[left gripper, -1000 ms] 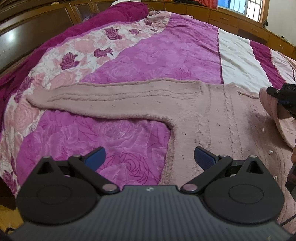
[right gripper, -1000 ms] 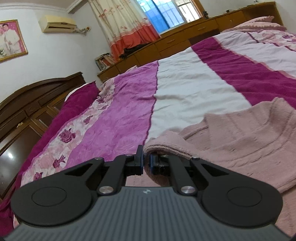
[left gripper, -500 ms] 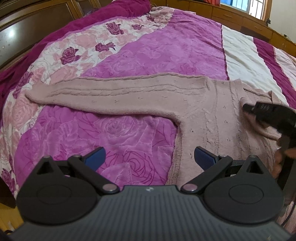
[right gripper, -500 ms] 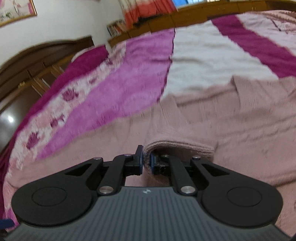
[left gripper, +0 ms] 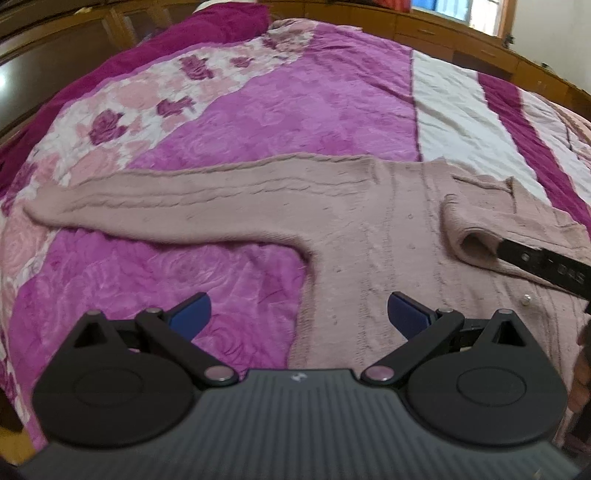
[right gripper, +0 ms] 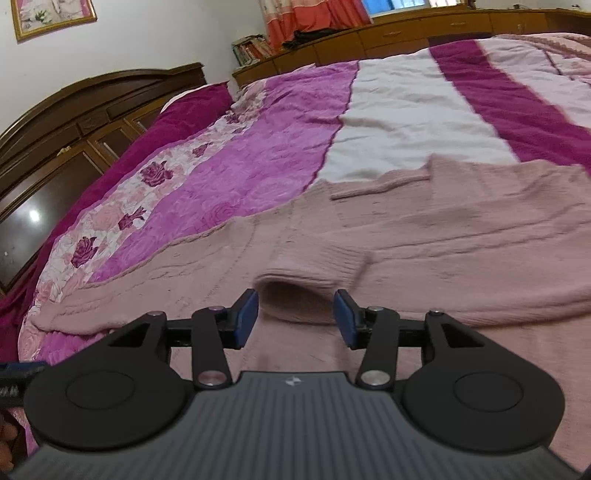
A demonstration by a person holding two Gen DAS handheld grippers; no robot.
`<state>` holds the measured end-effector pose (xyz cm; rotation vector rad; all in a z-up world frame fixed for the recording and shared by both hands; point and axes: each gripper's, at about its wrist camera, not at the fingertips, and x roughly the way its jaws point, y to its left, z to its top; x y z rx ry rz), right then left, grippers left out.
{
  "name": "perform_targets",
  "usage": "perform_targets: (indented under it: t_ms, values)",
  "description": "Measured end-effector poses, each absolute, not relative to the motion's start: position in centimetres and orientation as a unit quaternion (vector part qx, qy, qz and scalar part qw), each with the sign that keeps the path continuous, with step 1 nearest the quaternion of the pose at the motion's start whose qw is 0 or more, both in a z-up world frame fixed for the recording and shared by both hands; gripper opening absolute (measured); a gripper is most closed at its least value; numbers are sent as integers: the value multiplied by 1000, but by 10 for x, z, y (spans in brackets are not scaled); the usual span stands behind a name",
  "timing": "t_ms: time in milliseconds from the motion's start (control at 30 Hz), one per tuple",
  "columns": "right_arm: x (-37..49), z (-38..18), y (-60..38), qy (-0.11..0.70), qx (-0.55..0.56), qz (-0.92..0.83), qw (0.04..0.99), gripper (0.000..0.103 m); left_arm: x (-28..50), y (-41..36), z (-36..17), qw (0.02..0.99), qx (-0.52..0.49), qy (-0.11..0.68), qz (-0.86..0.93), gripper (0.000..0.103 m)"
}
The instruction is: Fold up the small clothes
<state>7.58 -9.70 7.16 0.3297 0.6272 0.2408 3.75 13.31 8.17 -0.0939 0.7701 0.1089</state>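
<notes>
Both wrist cameras look closely at cardigan (left gripper: pixel 369 221).

Bedspread (right gripper: pixel 406 122): magenta, white and rose-print bands, beneath and ahead of the jaws. Headboard (right gripper: pixel 92 99): dark wood, far left. Curtain (right gripper: pixel 314 14): orange, far ahead. Books (right gripper: pixel 249 48): beside curtain. Framed picture (right gripper: pixel 51 14): wall, upper left. Window (left gripper: pixel 461 14): far right.

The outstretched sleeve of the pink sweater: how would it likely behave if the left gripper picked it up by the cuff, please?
The outstretched sleeve would probably droop limply, since its soft knit lies flat on the bedspread. Likely light and hardly slippery, given that textured ribbing. It may drag the sweater body along.
</notes>
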Motion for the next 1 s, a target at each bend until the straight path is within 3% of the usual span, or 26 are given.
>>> perform_targets:
  t_ms: [200,467,1000]
  values:
    - [41,86,-141,299,149,87,939,61,44,111,85,932,-25,361,8,103]
    - [5,92,-190,285,144,42,947,79,57,83,76,929,-12,371,-11,103]
    - [-9,40,-224,239,166,-45,956,99,74,25,64,937,48,344,-30,97]
